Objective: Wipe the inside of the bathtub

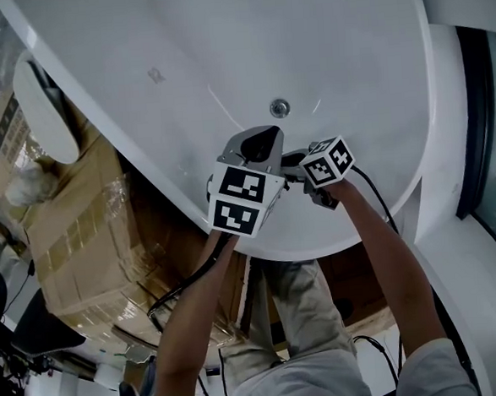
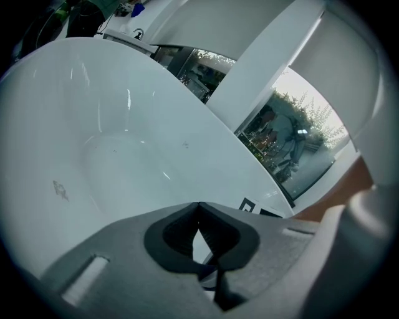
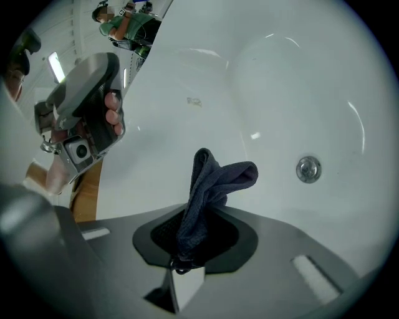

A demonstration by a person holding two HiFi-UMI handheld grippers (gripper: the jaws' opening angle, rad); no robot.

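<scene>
Bathtub: white bathtub (image 1: pixel 221 51), bare and glossy inside. Its round metal drain (image 1: pixel 280 108) sits on the floor of the basin just beyond both grippers.
Right gripper: the right gripper (image 3: pixel 187 246) is clamped on a dark knitted cloth (image 3: pixel 212 180). The jaws pinch one bunched end, and the rest stands up and folds over past the tips.
Cloth position: over the near end of the tub, short of the drain. I cannot tell whether it touches the wall yet.
Left gripper: the left gripper (image 2: pixel 199 205) has its jaws pressed together at the tips with nothing between them. It is held just beside the right one, pointing into the basin.
Surroundings: taped cardboard boxes (image 1: pixel 73 239) are stacked outside the tub, on the person's left.
Stage, as I judge it: cloth in hand, wiping about to begin or between strokes.
Risk, cloth: the grip is on a narrow bunch. A hard drag along the wall could pull it free.
Risk, surface: if the loose end folds back, bare jaw tips could meet the enamel and scrape it.
Risk, crowding: the grippers are very close together. A wide sweep of the right one could knock the left.
Risk, drain: the cloth could snag on the fitting in passing.
</scene>
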